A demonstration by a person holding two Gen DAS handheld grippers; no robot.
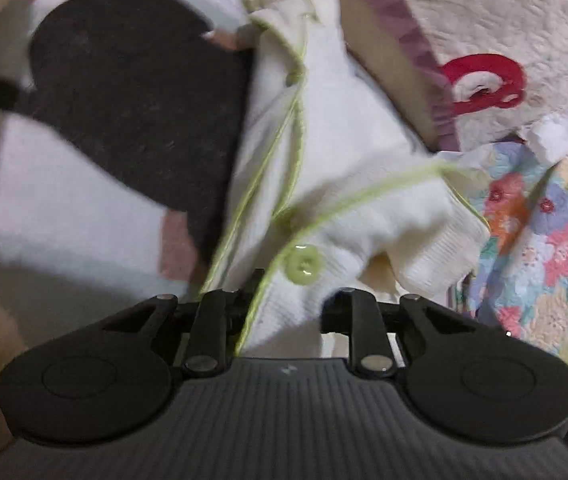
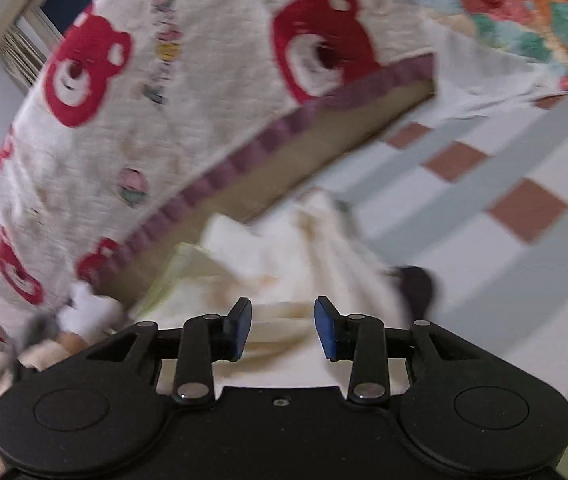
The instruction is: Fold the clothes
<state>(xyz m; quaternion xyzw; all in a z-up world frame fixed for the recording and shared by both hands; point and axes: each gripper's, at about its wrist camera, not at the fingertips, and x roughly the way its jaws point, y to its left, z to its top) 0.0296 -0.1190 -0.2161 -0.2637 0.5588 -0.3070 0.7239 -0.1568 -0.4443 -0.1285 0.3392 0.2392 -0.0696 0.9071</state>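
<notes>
A white knit cardigan (image 1: 324,152) with lime-green piping and green buttons (image 1: 303,266) fills the middle of the left wrist view. Its lower edge bunches into my left gripper (image 1: 284,304). The cloth hides the fingertips, and the jaws stand narrow and shut on it. A dark grey garment (image 1: 136,92) lies just left of the cardigan. In the right wrist view my right gripper (image 2: 282,328) is open, with its blue pads (image 2: 240,328) apart and nothing between them. Cream cloth (image 2: 284,248) lies rumpled just beyond and beneath those pads.
A quilted blanket with red bears (image 2: 164,100) hangs over a bed edge with purple trim (image 2: 244,160). A floral quilt (image 1: 544,208) lies to the right. The floor has white tiles with pink squares (image 2: 524,208). A small dark object (image 2: 416,284) sits by the cream cloth.
</notes>
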